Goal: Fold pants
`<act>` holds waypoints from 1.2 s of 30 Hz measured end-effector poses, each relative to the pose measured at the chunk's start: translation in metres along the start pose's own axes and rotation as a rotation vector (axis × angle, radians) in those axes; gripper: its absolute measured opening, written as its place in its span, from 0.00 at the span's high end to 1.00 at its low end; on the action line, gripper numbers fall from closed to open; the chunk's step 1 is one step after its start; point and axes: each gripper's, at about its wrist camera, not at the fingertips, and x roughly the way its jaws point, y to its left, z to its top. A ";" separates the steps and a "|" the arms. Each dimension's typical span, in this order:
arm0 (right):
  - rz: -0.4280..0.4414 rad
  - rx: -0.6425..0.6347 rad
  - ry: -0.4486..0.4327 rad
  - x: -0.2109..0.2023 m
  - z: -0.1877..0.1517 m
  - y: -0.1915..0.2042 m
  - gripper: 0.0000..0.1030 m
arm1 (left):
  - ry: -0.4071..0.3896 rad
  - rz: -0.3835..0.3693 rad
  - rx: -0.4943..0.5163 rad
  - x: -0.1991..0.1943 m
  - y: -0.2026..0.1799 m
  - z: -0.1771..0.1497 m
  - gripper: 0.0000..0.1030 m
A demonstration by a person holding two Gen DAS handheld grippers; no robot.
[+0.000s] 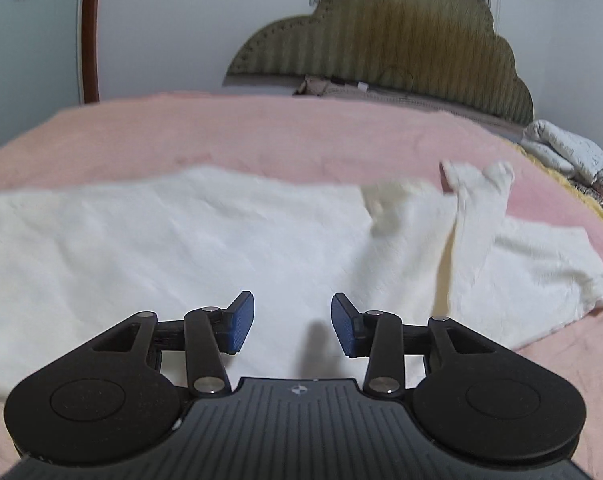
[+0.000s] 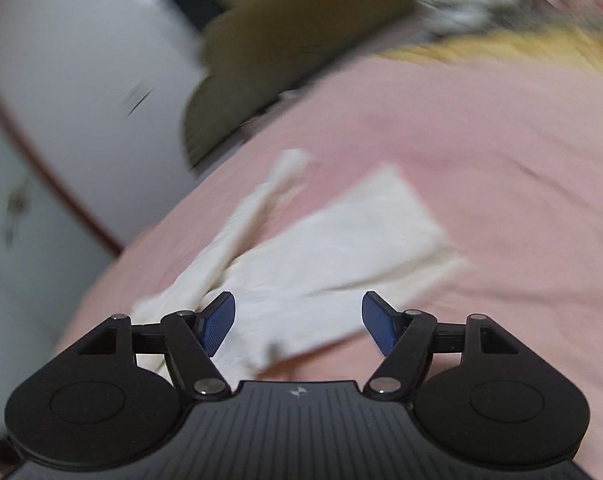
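Observation:
White pants (image 1: 189, 240) lie spread across a pink bedspread (image 1: 261, 132). One part is bunched and raised at the right (image 1: 477, 200). My left gripper (image 1: 292, 326) is open and empty, low over the white cloth. In the blurred right wrist view the pants (image 2: 325, 256) lie on the pink bedspread (image 2: 481, 168) with a narrow strip (image 2: 261, 204) running off to the upper left. My right gripper (image 2: 298, 322) is open and empty, just above the near edge of the pants.
A padded olive headboard (image 1: 393, 40) stands at the far end of the bed. A crumpled white and grey blanket (image 1: 569, 152) lies at the far right, over yellow bedding (image 2: 521, 48). A white wall with a brown frame (image 1: 90, 32) is at the left.

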 end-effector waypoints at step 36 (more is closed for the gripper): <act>-0.381 -0.312 -0.318 0.007 0.039 0.016 0.66 | -0.036 0.029 0.039 0.016 -0.011 -0.012 0.22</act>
